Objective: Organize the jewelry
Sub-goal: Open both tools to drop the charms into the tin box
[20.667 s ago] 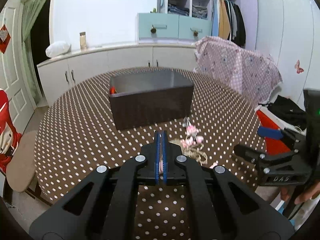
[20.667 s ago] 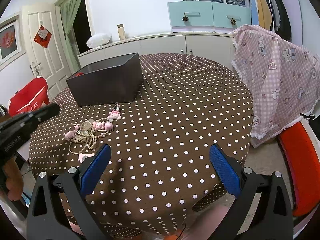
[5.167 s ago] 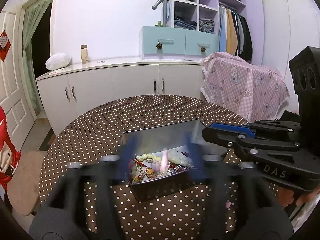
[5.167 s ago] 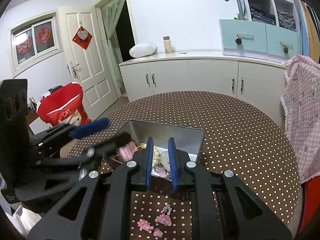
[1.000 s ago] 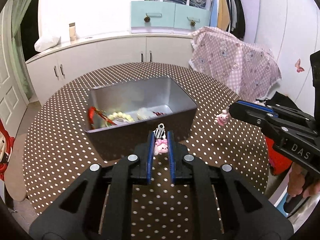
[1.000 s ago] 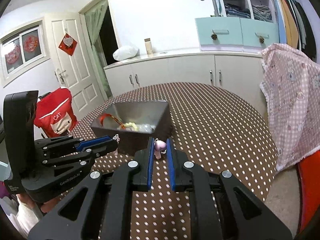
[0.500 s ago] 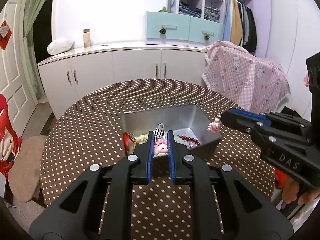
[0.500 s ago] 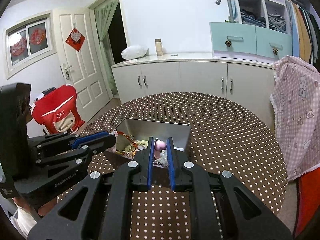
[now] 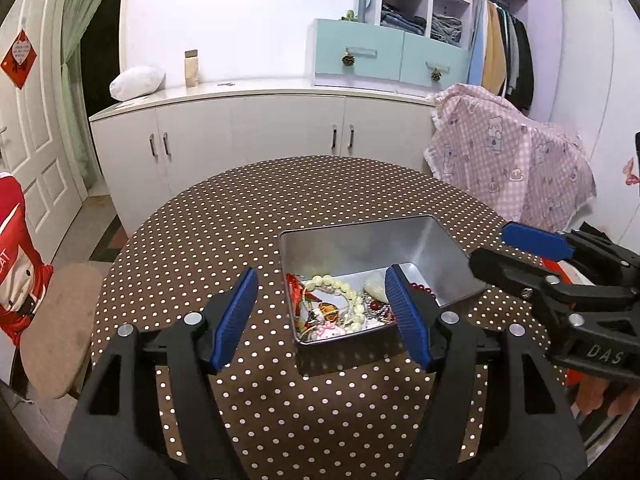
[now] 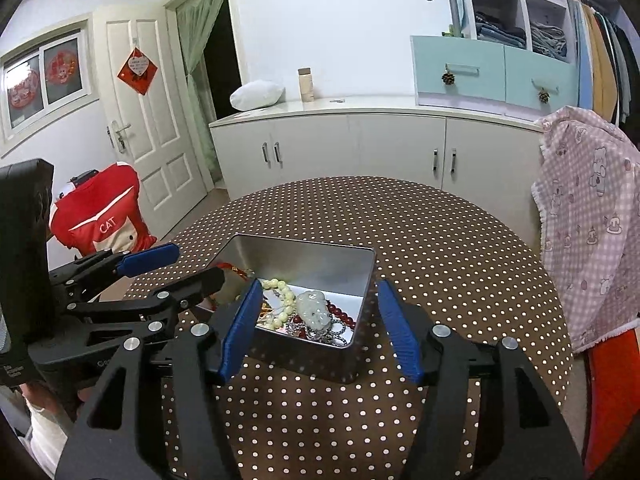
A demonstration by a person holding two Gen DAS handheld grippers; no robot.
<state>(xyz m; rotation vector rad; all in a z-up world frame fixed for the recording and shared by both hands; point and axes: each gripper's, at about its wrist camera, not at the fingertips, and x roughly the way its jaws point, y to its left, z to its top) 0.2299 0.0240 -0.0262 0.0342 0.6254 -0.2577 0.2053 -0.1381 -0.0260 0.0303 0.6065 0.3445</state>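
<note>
An open metal box point(image 9: 360, 227) point(image 10: 304, 243) stands on the dotted table with jewelry inside: pale beads point(image 9: 334, 282) point(image 10: 280, 289), a pale carved pendant point(image 10: 314, 310) and red beads. A small pink charm point(image 9: 328, 330) lies at its near end. My left gripper point(image 9: 322, 300) hangs over the near end of the box, its jaws opening and nothing pressed between the blue pads. My right gripper point(image 10: 318, 308) hovers over the same box, jaws opening too, pads bare. Each gripper shows in the other's view: the right gripper point(image 9: 490, 245), the left gripper point(image 10: 198, 264).
The round table's brown polka-dot cloth point(image 9: 248, 208) falls away at the edges. A pink checked cloth point(image 9: 516, 168) drapes a chair on the right. A round stool point(image 9: 56, 320) and a red garment point(image 10: 100, 216) sit to the left. White cabinets point(image 10: 360, 148) line the far wall.
Half a second ago each gripper was shut on a pink charm. Now both pairs of jaws stand apart with nothing in them, and a pink charm lies in the box.
</note>
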